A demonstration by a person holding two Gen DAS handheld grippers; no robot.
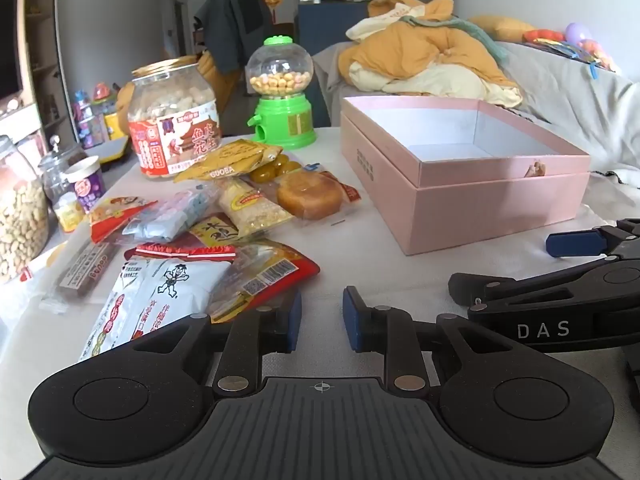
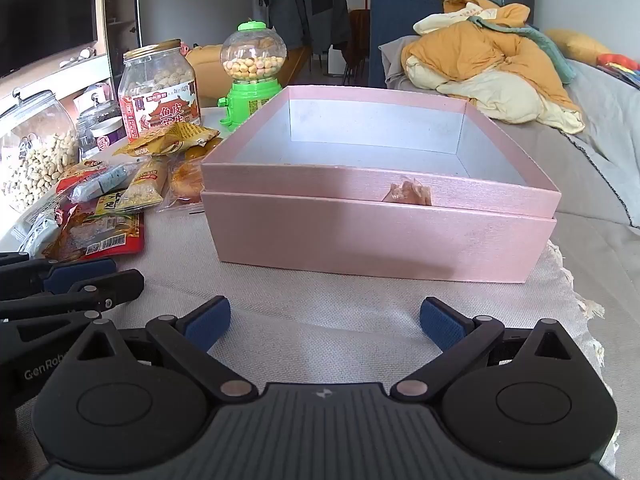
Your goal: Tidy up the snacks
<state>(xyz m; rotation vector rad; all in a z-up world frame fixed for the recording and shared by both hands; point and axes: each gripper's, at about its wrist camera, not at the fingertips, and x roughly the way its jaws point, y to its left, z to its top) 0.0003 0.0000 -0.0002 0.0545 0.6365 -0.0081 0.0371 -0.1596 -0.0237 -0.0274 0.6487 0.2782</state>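
We work over a pale woven cloth [image 2: 320, 312] covering the table, our narrowed left gripper [image 1: 322, 318] empty, with the loose pile of packaged snacks [image 1: 208, 232] just ahead to its left. Our right gripper [image 2: 325, 322] stands wide and empty, facing the open pink cardboard box [image 2: 380, 236], bare cloth between them; past the box's right side the cloth's frayed edge [image 2: 588, 304] drops off.

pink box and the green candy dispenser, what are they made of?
Pink box: looks like rigid paperboard with a satin, slightly pearly wrap; a torn patch on the front shows brown fibre. Green candy dispenser: glossy moulded plastic base and cap, clear globe, probably plastic too.
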